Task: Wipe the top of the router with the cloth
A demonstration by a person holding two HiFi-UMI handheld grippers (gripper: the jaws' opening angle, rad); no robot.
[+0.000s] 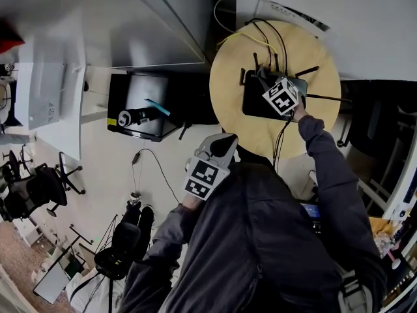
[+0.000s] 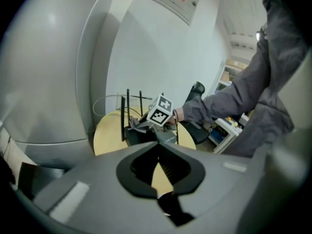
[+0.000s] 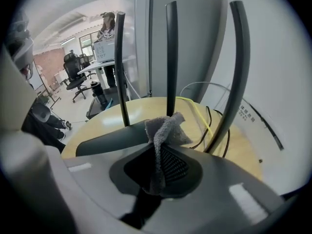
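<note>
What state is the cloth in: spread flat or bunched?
Bunched: the cloth is pinched in a fold between the right hand-held gripper's jaws, over the router.

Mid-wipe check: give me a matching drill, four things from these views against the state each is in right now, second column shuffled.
Things:
1 cloth
2 router
3 left gripper
4 yellow cable

States:
A black, antennas upright
B jaws together, nothing between them
C pinched in the right gripper
D thin, curving across the round table

Pairs: 1-C, 2-A, 3-B, 4-D
</note>
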